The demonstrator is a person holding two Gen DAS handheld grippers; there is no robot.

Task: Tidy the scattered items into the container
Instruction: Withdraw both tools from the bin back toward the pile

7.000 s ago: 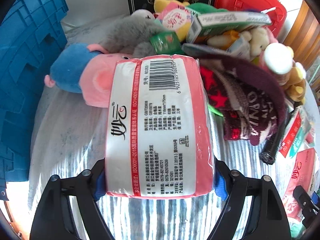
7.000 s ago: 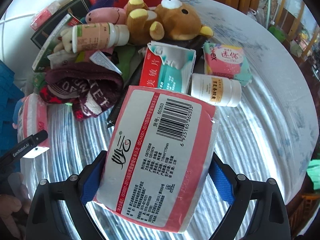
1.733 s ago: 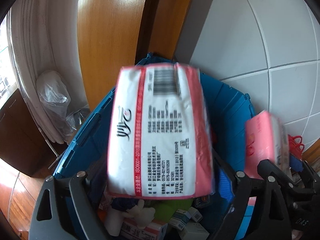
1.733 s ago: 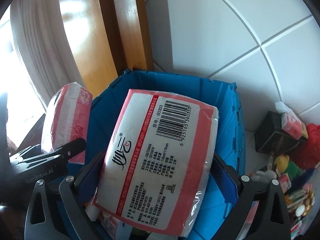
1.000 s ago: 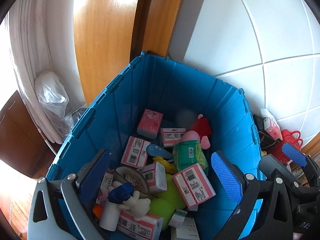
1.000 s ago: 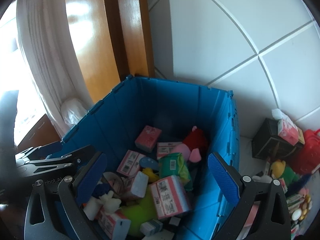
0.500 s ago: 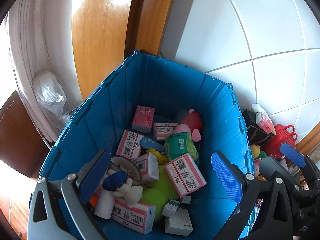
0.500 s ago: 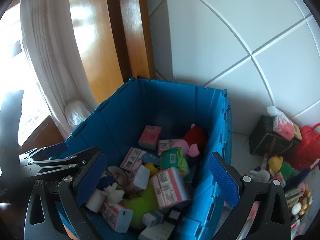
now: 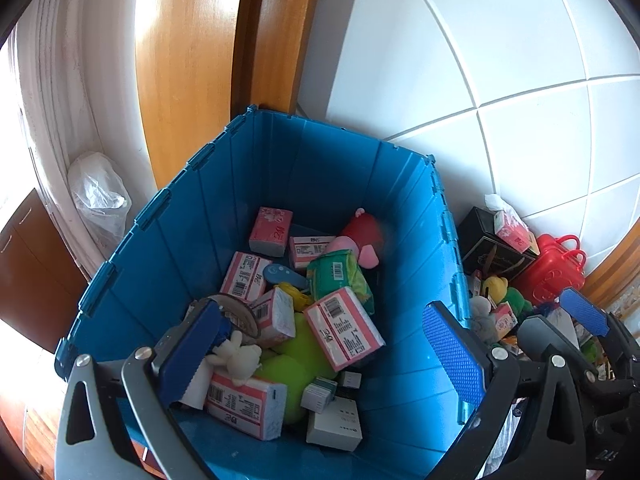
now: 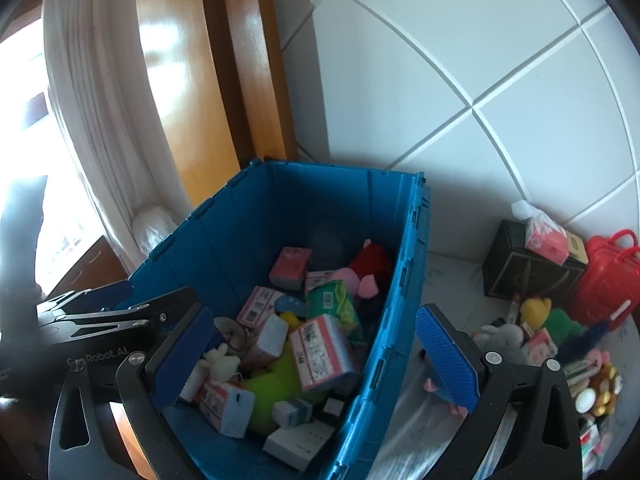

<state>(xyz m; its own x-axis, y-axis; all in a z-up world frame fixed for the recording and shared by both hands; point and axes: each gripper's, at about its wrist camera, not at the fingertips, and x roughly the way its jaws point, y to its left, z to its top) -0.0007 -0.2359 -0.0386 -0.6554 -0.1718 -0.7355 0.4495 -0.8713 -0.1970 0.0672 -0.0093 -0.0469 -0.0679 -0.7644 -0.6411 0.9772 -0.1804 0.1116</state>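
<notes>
A blue plastic crate (image 9: 168, 240) (image 10: 396, 320) holds several pink tissue packs (image 9: 344, 328) (image 10: 320, 352), a green pack, small boxes and soft toys. My left gripper (image 9: 320, 356) is open and empty above the crate's near side. My right gripper (image 10: 316, 356) is open and empty, above the crate's right wall. The right gripper also shows at the right edge of the left wrist view (image 9: 580, 320), and the left gripper at the left of the right wrist view (image 10: 112, 312). More scattered items (image 10: 532, 332) lie on the table to the right of the crate.
A black gift box (image 10: 528, 268) with a pink tissue pack on it and a red plastic case (image 10: 604, 280) stand against the white tiled wall. A wooden door frame (image 9: 188, 60), a white curtain and a plastic bag (image 9: 96, 196) are behind and left of the crate.
Both grippers opened and dropped their pink tissue packs into the crate. Since then both views have drawn back and shifted right, showing more of the table's items.
</notes>
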